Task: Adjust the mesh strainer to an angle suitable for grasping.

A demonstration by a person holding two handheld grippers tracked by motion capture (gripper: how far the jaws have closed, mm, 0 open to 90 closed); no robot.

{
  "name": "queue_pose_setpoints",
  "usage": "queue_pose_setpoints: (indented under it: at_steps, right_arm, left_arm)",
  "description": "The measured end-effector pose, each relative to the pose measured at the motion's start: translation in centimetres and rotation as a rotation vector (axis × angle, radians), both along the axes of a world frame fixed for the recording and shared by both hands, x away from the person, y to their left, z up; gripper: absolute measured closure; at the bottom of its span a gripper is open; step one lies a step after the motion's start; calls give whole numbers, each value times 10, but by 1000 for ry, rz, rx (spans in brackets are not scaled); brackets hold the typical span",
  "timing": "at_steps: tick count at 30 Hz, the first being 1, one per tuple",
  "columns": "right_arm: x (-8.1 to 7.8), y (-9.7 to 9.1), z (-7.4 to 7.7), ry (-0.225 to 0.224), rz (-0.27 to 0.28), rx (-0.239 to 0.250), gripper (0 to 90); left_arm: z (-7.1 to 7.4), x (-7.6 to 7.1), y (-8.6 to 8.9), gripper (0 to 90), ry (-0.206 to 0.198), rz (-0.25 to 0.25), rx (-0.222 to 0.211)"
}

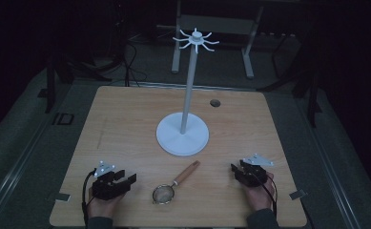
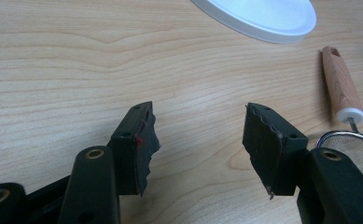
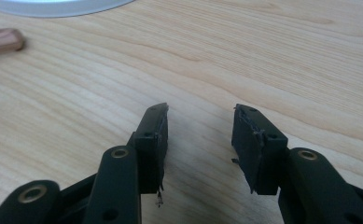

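Both tools, L (image 1: 126, 177) & R (image 1: 236, 168), spread, empty, at near edge; strainer (image 1: 165, 194) between, handle toward my hook stand (image 1: 182, 135) — staged for hanging, I reckon.

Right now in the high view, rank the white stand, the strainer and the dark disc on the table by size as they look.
1. White stand, by far the largest.
2. Strainer, wooden handle and mesh bowl together.
3. Dark disc, smallest; it lies farther from the camera, but the gap looks too big to matter.
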State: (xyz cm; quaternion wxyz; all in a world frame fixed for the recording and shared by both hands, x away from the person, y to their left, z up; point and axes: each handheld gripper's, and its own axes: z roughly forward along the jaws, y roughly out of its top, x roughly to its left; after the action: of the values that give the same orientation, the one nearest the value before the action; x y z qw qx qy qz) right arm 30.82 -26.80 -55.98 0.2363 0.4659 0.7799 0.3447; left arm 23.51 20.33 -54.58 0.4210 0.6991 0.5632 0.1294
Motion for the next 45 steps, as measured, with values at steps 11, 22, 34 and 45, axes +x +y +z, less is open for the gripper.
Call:
queue_pose_setpoints:
  at_steps: [11,22,34,45]
  right_arm:
    - [-2,0,1,-10,46,20,541]
    - [-2,0,1,-9,53,27,516]
    - [-2,0,1,-12,45,24,492]
    - [-3,0,1,-19,45,22,479]
  left_arm:
    - [14,3,-15,452,-12,-64,23]
    - [30,15,-37,466,-10,-128,59]
    - [41,25,-55,466,2,-171,87]
    - [46,32,-71,465,4,-205,114]
